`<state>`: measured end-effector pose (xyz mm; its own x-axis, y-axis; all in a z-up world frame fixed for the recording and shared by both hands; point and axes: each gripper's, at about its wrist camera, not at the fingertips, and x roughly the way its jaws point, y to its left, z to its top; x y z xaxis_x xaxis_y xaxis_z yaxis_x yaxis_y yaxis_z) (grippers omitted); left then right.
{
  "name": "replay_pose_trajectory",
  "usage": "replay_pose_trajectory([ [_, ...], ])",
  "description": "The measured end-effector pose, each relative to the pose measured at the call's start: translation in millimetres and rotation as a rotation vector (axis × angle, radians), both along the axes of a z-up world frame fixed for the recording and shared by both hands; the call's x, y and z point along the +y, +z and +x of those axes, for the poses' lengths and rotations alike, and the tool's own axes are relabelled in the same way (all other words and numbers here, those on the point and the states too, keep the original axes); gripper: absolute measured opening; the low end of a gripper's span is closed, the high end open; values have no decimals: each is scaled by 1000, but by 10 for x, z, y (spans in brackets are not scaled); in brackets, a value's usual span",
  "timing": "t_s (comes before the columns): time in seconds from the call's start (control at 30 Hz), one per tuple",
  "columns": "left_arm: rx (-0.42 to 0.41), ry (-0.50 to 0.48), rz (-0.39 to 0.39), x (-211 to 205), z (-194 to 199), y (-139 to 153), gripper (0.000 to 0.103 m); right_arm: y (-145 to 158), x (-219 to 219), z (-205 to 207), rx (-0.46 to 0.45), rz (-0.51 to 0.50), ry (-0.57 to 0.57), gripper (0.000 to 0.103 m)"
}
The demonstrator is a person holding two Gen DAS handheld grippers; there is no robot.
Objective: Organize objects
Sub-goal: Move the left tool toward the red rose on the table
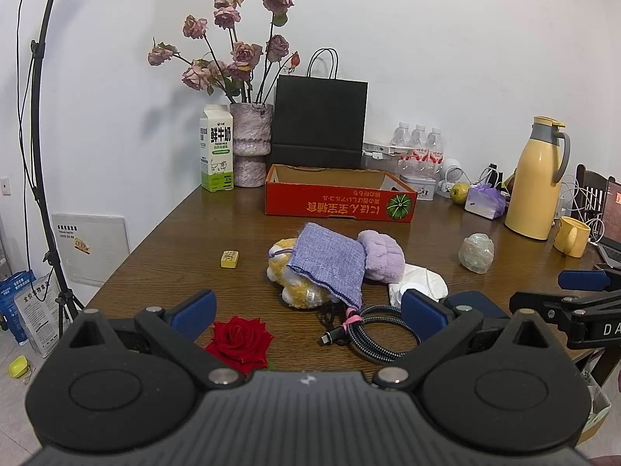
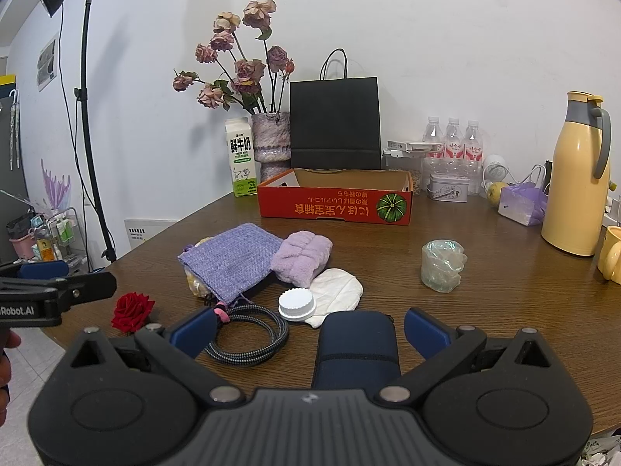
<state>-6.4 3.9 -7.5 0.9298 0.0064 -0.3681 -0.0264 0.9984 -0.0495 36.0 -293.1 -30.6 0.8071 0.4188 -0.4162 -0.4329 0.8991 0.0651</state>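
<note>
So far nothing is sorted: my left fingers (image 1: 306, 306) and right fingers (image 2: 310, 328) stand wide and empty, the red cardboard box (image 2: 335, 204) at frame centre looks bare, and the purple woven pouch (image 2: 229, 262), coiled braided cable (image 2: 248, 338) and red rose (image 2: 132, 310) lie loose on the brown wooden surface (image 2: 504, 291).

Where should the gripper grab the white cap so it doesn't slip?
Grab the white cap across its ridged rim, coming down from above. It lies flat, round and low, partly on the white mask, so only its sides give the fingers something to pinch. The open right gripper is nearest.

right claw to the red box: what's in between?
In the right wrist view, ahead of the open right claw lie a navy pouch, white lid, white mask and lilac towel, then bare table before the red box.
</note>
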Motion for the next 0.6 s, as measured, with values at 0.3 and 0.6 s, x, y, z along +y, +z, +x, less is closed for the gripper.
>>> replay_pose_trajectory([
  [0.3,-2,5,-3,22,-10,-2,103,-10,1,1,0,0,0,103],
  [0.6,3,8,-6,22,-3,-8,103,-9,2,1,1,0,0,103],
])
